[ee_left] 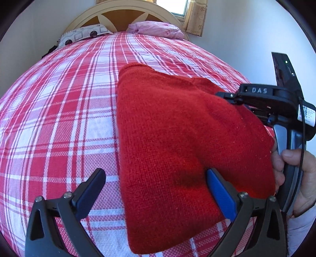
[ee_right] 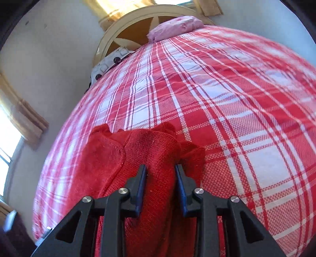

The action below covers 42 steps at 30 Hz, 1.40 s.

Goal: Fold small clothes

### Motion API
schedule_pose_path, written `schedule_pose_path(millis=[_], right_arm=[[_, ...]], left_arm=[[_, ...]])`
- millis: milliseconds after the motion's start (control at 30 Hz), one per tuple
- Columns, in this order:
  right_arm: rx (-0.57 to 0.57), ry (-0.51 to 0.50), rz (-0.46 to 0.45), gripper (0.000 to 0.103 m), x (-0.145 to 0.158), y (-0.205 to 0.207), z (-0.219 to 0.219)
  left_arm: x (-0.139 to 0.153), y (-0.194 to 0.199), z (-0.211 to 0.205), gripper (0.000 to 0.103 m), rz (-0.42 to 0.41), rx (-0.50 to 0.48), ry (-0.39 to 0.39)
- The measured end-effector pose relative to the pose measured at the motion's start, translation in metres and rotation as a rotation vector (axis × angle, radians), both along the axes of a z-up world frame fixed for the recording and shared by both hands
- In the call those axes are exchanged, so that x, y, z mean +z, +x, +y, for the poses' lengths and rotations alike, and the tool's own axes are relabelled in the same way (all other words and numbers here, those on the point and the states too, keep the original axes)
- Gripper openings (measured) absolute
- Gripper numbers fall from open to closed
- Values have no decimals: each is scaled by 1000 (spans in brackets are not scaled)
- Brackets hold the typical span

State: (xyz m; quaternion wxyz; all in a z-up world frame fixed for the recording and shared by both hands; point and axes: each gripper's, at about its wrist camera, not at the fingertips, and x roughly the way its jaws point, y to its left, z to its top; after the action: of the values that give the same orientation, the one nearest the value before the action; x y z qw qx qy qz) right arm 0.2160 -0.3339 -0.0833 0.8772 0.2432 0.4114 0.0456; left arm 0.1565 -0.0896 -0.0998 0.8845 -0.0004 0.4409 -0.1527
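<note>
A small red knitted garment (ee_left: 177, 142) lies folded on the red and white checked bedspread (ee_left: 59, 122). My left gripper (ee_left: 156, 178) is open, its jaws wide apart just above the garment's near left edge, with the right finger (ee_left: 219, 193) over the cloth. My right gripper (ee_right: 161, 176) is shut on a bunched fold of the red garment (ee_right: 158, 150) and holds it off the bed. In the left wrist view the right gripper (ee_left: 227, 96) pinches the garment's right side, with the person's hand (ee_left: 290, 168) on its handle.
The bed runs back to a wooden headboard (ee_left: 122, 17) with a patterned pillow (ee_left: 83, 35) and a pink pillow (ee_left: 158, 28). White walls stand on both sides. Windows with curtains (ee_right: 21, 122) are on the left in the right wrist view.
</note>
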Motion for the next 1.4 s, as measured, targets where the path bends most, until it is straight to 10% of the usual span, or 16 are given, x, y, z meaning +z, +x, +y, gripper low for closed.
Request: schedule_pose_path(millis=[133,500,833,1067,1300,1400], right_arm=[[34,41,5,34,-5,11,2],[-24,-284,-73,13,13,-9,5],[24,-287,-49,13,4,4,-2],[68,-304,-231,17,54,-73,26],[71,-313,-126,18,11,-98,42],[-4,-227,-112,36,-4,-108,30]], left_arm=[[0,-1,-4,103,-9,-3,12],[7,-5,-23,103,-73,-81,111],[6,-3,-25,103,-40,-79,115],[4,-2,-26,103,-23,-61,104],[4,-4,-27,103,-8,-67,133],[3,-5,-26,103,-1,-67,137]])
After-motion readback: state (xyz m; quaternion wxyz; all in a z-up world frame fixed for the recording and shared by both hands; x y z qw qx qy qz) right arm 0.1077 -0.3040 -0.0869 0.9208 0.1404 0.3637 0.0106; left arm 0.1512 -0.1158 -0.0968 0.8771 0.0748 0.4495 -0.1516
